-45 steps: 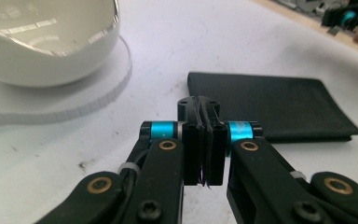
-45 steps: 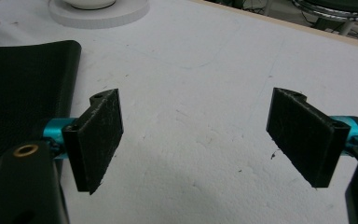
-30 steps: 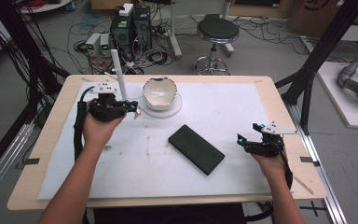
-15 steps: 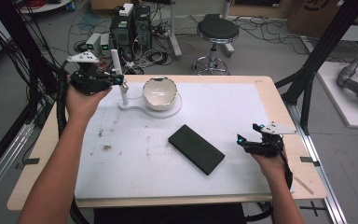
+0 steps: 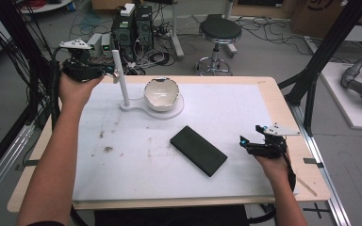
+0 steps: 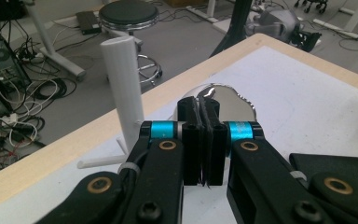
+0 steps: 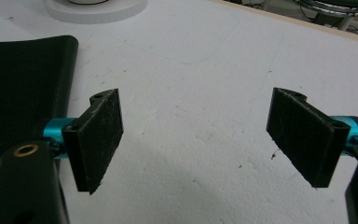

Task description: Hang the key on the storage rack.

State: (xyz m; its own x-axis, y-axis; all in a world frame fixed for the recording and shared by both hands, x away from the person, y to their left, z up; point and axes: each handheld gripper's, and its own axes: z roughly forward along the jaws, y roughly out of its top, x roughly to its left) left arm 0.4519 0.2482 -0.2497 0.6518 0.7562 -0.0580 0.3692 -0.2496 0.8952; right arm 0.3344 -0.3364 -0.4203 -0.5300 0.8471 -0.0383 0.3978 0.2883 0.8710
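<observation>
A white stand (image 5: 153,108) near the table's far edge carries an upright white post (image 5: 118,77) and a shiny bowl (image 5: 160,94). My left gripper (image 5: 109,71) is raised at the far left corner, just left of the post's top. In the left gripper view its jaws (image 6: 203,140) are pressed together with nothing visible between them, the post (image 6: 123,93) stands to the left and the bowl (image 6: 223,95) lies beyond. A flat black case (image 5: 198,150) lies mid-table. My right gripper (image 5: 242,141) rests on the table to the right of the case, open (image 7: 200,135) over bare white mat, with the case (image 7: 18,88) at its left.
A white mat (image 5: 122,165) with some dark smudges covers most of the wooden table (image 5: 306,179). Beyond the far edge are a stool (image 5: 219,30), computer cases (image 5: 132,23) and loose cables on the floor. A black frame strut (image 5: 320,56) rises at the right.
My left gripper has lifted off the table by the bowl and moved back and left to the far corner beside the post. The right gripper has stayed still.
</observation>
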